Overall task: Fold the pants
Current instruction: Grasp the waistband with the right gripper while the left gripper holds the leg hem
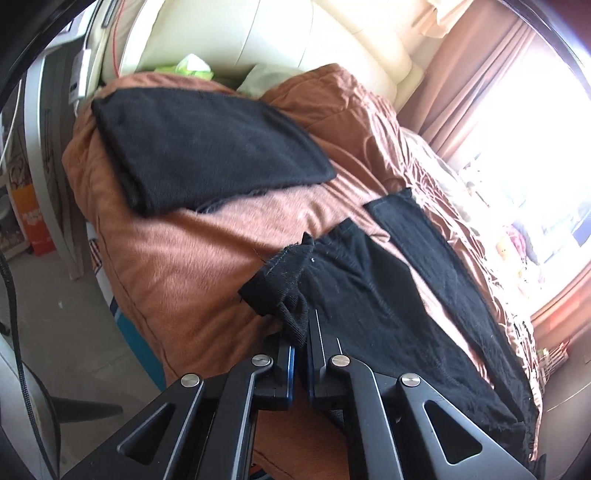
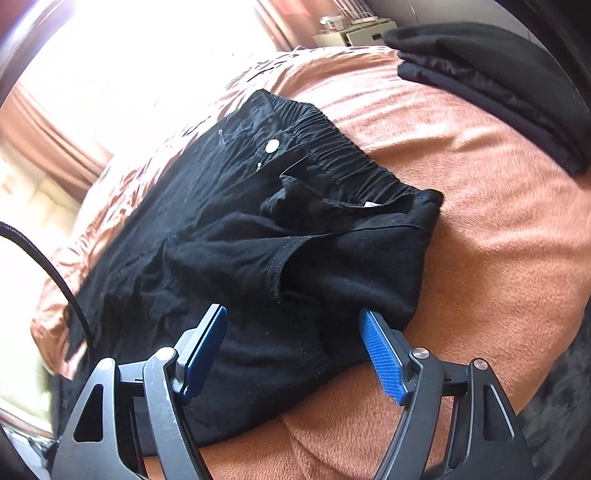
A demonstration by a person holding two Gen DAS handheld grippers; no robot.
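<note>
Black pants lie spread on a brown bedspread, their legs running away to the right. My left gripper is shut on a bunched hem end of the pants, which sticks up out of the jaws. In the right wrist view the waist end of the pants shows its elastic band and a silver button. My right gripper stands open over the lower edge of this fabric, with blue pads on either side of the cloth and not pressing it.
A folded black garment rests on the bed farther back, seen also as a dark stack at the upper right. A cream headboard, curtains and a bright window lie beyond. The bed's left edge drops to the floor.
</note>
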